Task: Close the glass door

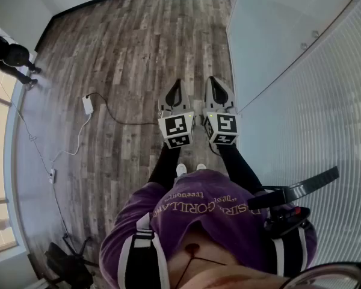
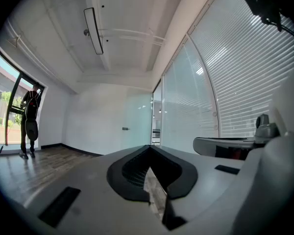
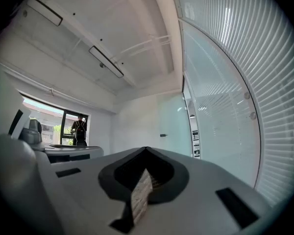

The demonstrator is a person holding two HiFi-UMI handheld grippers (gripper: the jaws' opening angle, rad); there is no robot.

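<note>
The person's purple shirt (image 1: 192,212) is closest; past it the left gripper (image 1: 177,86) and right gripper (image 1: 215,82) sit side by side, level above the wood floor (image 1: 126,47), both clenched on nothing. The glass door (image 2: 137,124) stands at the floor's far edge, just left of a gap in the glass wall (image 2: 235,82).

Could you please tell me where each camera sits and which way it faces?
Head view: on the person's head, looking steeply down at the wood floor; purple shirt, black sleeves, left tongs and right tongs show.
Left gripper view: on the left tongs, level, facing the frosted glass door; right tongs alongside.
Right gripper view: on the right tongs, same heading; left tongs alongside.
Shared: both gripper views show that door and a person at the window.
</note>
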